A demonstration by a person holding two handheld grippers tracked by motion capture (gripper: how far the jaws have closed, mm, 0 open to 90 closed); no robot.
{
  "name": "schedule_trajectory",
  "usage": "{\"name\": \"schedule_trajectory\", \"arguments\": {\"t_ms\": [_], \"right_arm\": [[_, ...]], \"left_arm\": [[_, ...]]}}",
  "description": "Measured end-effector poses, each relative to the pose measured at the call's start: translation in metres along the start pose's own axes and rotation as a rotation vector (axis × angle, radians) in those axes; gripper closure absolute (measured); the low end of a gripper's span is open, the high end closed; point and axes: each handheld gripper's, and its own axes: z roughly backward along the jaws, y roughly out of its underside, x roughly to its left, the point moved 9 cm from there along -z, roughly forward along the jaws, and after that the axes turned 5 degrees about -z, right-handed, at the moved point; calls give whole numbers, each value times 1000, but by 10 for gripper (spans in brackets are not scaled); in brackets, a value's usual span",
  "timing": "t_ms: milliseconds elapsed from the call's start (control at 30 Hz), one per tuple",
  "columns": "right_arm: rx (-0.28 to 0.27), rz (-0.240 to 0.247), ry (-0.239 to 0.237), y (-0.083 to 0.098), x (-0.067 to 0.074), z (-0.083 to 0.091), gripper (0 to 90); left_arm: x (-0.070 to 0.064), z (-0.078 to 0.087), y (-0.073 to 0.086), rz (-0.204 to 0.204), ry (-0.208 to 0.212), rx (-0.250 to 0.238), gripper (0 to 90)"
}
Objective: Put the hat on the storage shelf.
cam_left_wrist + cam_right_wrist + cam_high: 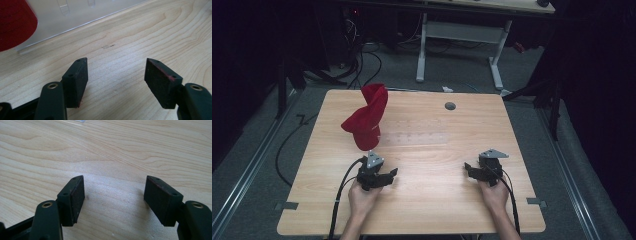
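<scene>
High view: both tongs, left (388,175) and right (471,169), wide apart over bare table (432,150), red cloth (366,117) near left edge.

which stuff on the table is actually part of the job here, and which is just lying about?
In the job:
- red cloth, draped upright on a clear stand
- left claw, open, nearest the cloth
- right claw, open, over bare wood

Lying about:
- grey round cap set in the table
- white desk frame on the floor behind
</scene>
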Motion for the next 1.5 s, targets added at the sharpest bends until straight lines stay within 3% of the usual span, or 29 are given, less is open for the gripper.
{"name": "schedule_trajectory", "arguments": {"t_ms": [267, 500, 833, 1033, 1500], "right_arm": [[0, 0, 0, 0, 0, 0, 333], [0, 0, 0, 0, 0, 0, 333], [0, -1, 0, 0, 0, 0, 333], [0, -1, 1, 0, 0, 0, 333], [0, -1, 1, 0, 0, 0, 333]], "left_arm": [[5, -5, 4, -14, -25, 8, 357], [5, -9, 14, -53, -42, 33, 355], [6, -10, 14, -43, -36, 40, 323], [5, -10, 15, -68, -43, 43, 317], [5, -11, 15, -62, -47, 41, 324]]}}
